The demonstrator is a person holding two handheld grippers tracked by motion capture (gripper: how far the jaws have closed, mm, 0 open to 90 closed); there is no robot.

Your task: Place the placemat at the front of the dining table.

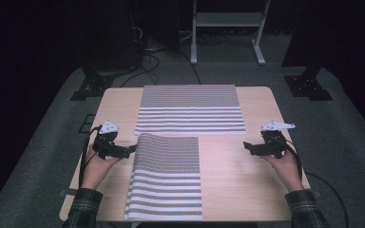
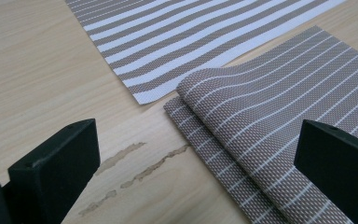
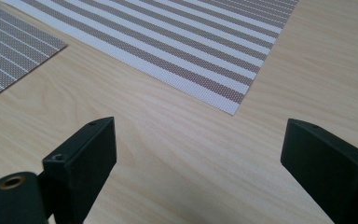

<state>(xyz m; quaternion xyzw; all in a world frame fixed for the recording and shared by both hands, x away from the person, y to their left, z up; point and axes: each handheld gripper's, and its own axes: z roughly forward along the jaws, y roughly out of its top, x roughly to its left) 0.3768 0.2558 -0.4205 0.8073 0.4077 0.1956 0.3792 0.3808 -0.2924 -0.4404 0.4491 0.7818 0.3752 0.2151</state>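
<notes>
The folded mat (image 1: 166, 175) lies on the near half of the table (image 1: 247, 180), its top left corner doubled over. The left gripper (image 1: 132, 148) is held just beside that corner, jaws wide apart with nothing gripped. The right gripper (image 1: 247, 147) is held over bare wood, jaws also wide apart, empty. A flat mat (image 1: 190, 109) lies beyond.

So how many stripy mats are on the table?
2. The flat mat lies at the table's far side; the folded mat lies nearer the person, beside the left gripper.
</notes>
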